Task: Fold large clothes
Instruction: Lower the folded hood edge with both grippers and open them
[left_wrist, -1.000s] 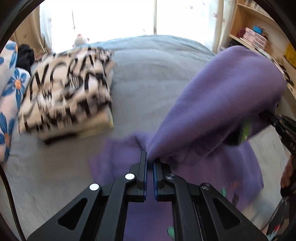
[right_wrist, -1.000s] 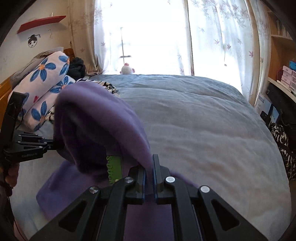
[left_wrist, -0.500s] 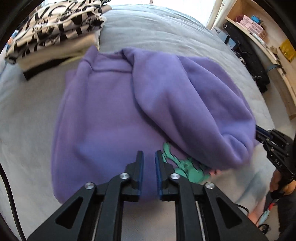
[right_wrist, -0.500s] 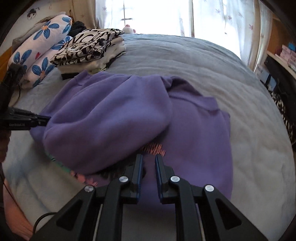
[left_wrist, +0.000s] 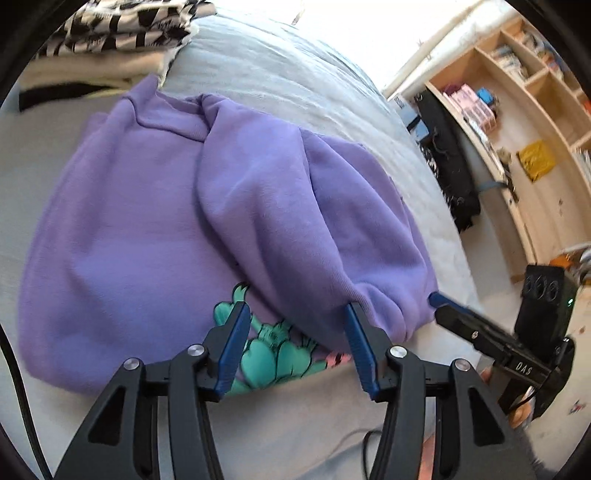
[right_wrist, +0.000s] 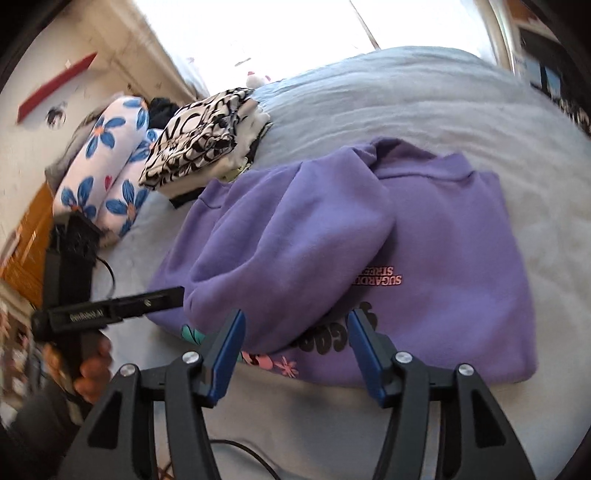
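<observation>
Sweatshirt: I am looking at a purple sweatshirt (left_wrist: 140, 229) lying flat on the grey bed (left_wrist: 295, 88), collar toward the far side, hem toward me.
Fold: one sleeve is lying doubled across the chest, its cuff (left_wrist: 402, 314) resting near the hem.
Print: a teal and pink graphic (left_wrist: 273, 350) is peeking out under the sleeve; pink lettering (right_wrist: 380, 280) is showing beside it.
Left claw (left_wrist: 295, 317): I am seeing its jaws opening, released, with the cloth lying under the tips and nothing gripped.
Right claw (right_wrist: 295, 325): its jaws are opening too, released above the sleeve edge.
Neighbours: a folded black-and-white stack (right_wrist: 199, 136) is sitting just beyond the collar, beside floral pillows (right_wrist: 107, 162).
</observation>
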